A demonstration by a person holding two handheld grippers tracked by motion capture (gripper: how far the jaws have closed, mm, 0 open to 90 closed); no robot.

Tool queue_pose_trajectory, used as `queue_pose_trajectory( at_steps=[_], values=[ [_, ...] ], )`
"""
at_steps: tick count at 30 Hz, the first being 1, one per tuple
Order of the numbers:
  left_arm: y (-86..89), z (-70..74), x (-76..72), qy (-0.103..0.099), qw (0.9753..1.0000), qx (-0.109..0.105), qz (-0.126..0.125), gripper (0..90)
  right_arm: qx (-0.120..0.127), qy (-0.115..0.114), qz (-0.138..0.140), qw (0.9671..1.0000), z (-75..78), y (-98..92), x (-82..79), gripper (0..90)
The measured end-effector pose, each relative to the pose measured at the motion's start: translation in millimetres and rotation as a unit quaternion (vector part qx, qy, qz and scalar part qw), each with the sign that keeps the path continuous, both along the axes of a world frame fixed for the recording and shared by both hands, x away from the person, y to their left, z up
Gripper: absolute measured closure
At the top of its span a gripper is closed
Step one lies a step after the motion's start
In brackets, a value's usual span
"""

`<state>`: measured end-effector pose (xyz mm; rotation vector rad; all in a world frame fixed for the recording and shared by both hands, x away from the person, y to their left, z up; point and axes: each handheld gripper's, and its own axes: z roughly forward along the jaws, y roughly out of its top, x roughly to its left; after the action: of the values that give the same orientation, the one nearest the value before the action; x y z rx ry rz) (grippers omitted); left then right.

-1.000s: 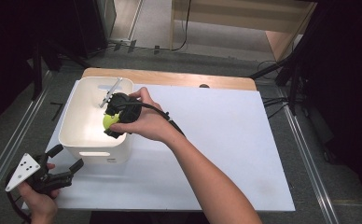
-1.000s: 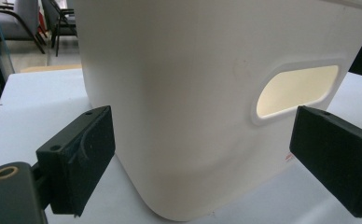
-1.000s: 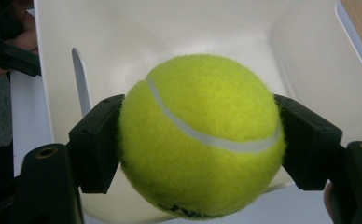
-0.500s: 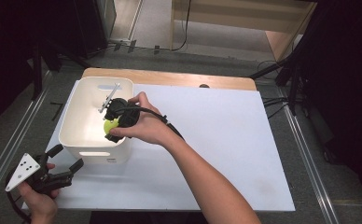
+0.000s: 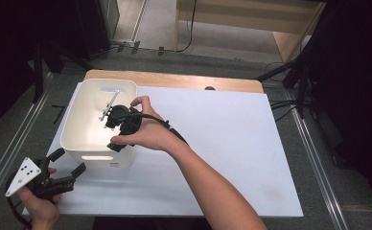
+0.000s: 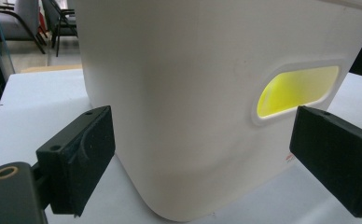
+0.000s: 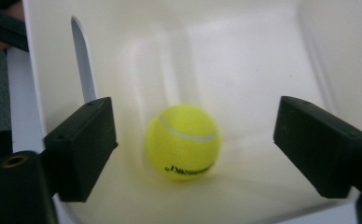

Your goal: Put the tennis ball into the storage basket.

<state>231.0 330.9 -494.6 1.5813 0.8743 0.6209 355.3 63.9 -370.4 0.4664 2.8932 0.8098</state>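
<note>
A yellow tennis ball (image 7: 183, 142) lies on the floor of the white bin (image 5: 74, 122), free of both jaws. My right gripper (image 5: 118, 129) hangs over the bin's right side, open, with the ball below and between its spread jaws (image 7: 191, 149). My left gripper (image 5: 71, 165) is open near the table's front left corner, just in front of the bin. In the left gripper view the bin wall (image 6: 179, 93) is close ahead, and the ball's yellow glows through the handle slot (image 6: 298, 88).
A white sheet (image 5: 222, 139) covers the table, with a wooden strip (image 5: 174, 80) along the far edge. Metal rails (image 5: 11, 143) run down the left side. Dark stands and cables (image 5: 289, 96) sit at the far right.
The ball has left the right gripper's jaws and dropped onto the bin floor. The right gripper has opened and shifted a little. The left gripper has stayed put.
</note>
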Motion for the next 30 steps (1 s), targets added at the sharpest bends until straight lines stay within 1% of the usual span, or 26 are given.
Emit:
queue_pose_trajectory(
  at_steps=[1, 4, 6, 7, 9, 15, 16, 18, 19, 20, 21, 23, 24, 25, 27, 28, 30],
  values=[
    [0.1, 0.0, -0.5, 0.0, 1.0, -0.001, 0.0, 7.2, 0.004, 0.002, -0.001, 1.0, 1.0, -1.3, 0.9, 10.4],
    [0.5, 0.0, -1.0, 0.001, 1.0, -0.002, 0.0, 7.2, 0.016, -0.005, -0.008, 0.9998, 4.5, -5.5, 1.6, 9.1],
    [-0.1, -0.1, -0.5, 0.0, 1.0, -0.003, -0.001, 7.1, 0.026, 0.0, -0.002, 0.9997, 8.7, -8.7, 0.7, 9.1],
    [-0.2, -0.1, -0.2, -0.001, 1.0, -0.001, -0.002, 7.2, 0.029, 0.0, -0.005, 0.9996, 10.8, -9.7, -1.1, 9.1],
    [-0.3, -0.1, 0.1, 0.0, 1.0, -0.001, -0.002, 7.2, 0.032, -0.014, -0.001, 0.9994, 14.5, -12.0, -3.7, 9.1],
    [-0.5, 0.0, 0.4, 0.001, 1.0, 0.002, -0.001, 7.2, 0.056, -0.029, -0.004, 0.998, 25.1, -25.8, -7.6, 9.1],
    [-0.7, 0.0, 0.3, 0.001, 1.0, 0.003, 0.0, 7.2, 0.059, -0.028, -0.008, 0.9978, 26.1, -28.5, -9.4, 9.1],
    [-1.0, 0.0, 0.3, 0.001, 1.0, 0.004, 0.0, 7.2, 0.065, -0.036, -0.008, 0.9972, 27.2, -34.7, -10.3, 9.1],
    [-0.9, 0.0, 0.2, 0.001, 1.0, 0.004, -0.001, 7.2, 0.065, -0.036, -0.012, 0.9971, 27.4, -36.8, -11.6, 9.1],
    [-0.8, 0.0, 0.1, 0.001, 1.0, 0.004, -0.001, 7.2, 0.069, -0.034, -0.009, 0.997, 27.5, -40.8, -12.6, 9.1],
    [-0.7, 0.0, 0.0, 0.001, 1.0, 0.003, -0.001, 7.2, 0.067, -0.035, -0.021, 0.997, 27.7, -44.0, -14.3, 9.1],
    [-0.5, -0.1, -0.1, 0.001, 1.0, 0.001, -0.002, 7.2, 0.071, -0.038, -0.021, 0.9966, 26.5, -50.0, -14.8, 9.1],
    [-0.3, 0.0, -0.2, 0.001, 1.0, 0.004, -0.002, 7.2, 0.075, -0.041, -0.03, 0.9959, 25.8, -53.0, -15.5, 9.1],
    [-0.3, 0.0, -0.3, 0.001, 1.0, 0.005, -0.003, 7.2, 0.076, -0.045, -0.031, 0.9956, 25.2, -56.3, -15.0, 9.1],
    [-0.6, 0.0, -0.2, 0.001, 1.0, 0.006, -0.002, 7.2, 0.081, -0.044, -0.037, 0.9951, 24.1, -61.5, -16.1, 9.1],
    [-0.6, 0.1, -0.3, 0.002, 1.0, 0.006, -0.002, 7.2, 0.083, -0.049, -0.043, 0.9944, 23.2, -64.6, -16.3, 9.1],
    [-0.4, 0.1, -0.3, 0.001, 1.0, 0.006, -0.002, 7.2, 0.091, -0.046, -0.047, 0.9937, 22.2, -71.6, -17.6, 9.1]
  ],
)
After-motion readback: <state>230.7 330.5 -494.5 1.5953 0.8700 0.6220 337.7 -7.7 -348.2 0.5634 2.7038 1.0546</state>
